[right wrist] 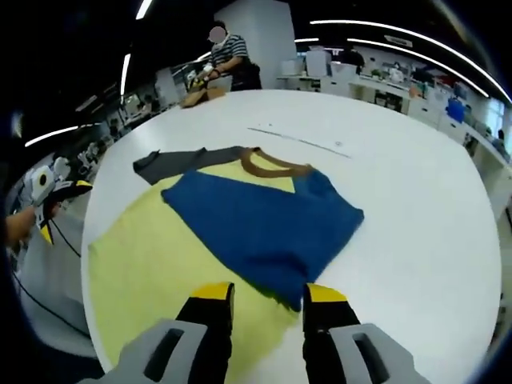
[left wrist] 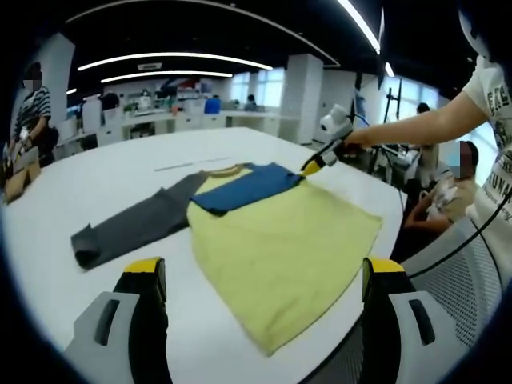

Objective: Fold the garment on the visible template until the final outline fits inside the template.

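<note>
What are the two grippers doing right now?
Left gripper: open, holding nothing.
Right gripper: closing on the blue sleeve; grip cannot be told.

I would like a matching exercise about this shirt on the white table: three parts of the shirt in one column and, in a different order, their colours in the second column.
Column 1:
1. body of the shirt
2. sleeve folded over the chest
3. sleeve lying flat, stretched outward

Column 2:
A. grey
B. yellow
C. blue

Pairs: 1-B, 2-C, 3-A
</note>
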{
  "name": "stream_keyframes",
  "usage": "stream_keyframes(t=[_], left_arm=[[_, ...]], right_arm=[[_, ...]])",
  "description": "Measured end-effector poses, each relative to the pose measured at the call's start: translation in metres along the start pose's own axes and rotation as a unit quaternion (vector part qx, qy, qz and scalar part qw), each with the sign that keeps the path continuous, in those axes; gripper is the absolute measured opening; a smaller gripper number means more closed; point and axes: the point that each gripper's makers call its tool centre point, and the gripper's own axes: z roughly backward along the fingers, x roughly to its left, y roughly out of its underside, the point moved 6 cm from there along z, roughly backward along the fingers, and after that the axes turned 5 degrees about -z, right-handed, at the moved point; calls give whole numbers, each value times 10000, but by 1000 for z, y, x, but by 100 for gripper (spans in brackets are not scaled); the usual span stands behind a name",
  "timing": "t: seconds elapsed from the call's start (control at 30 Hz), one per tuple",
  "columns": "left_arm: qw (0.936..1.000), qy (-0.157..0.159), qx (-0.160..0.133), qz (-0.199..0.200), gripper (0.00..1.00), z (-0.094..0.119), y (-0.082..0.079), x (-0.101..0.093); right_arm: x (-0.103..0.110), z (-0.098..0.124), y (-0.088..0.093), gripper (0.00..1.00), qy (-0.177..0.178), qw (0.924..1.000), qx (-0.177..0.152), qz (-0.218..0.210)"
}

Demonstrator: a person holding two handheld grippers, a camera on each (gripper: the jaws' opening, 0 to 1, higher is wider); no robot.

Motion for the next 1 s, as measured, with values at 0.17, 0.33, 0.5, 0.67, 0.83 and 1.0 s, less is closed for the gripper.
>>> stream_keyframes(t=[0.17, 0.33, 0.5, 0.67, 0.83, 1.0], left_arm=[[10000, 18, 0, 62, 99, 0, 2, -1], [9999, -18, 21, 104, 99, 1, 3, 0], [9999, -62, -1, 148, 99, 2, 3, 1], [9998, -72, 22, 191, 98, 3, 5, 0], [9996, -117, 34, 244, 98, 3, 7, 1], [9995, -141, 12, 276, 98, 3, 7, 2]], right_arm=[[-5, -1, 6, 16, 182, 9998, 41, 79], [-9, -2, 7, 8, 300, 9995, -5, 77], [-12, -3, 9, 6, 362, 9993, 18, 80], [-16, -4, 9, 0, 464, 9986, -64, 261], [-13, -5, 12, 0, 543, 9916, 178, 1164], [-11, -8, 19, 0, 511, 9918, 261, 1143]])
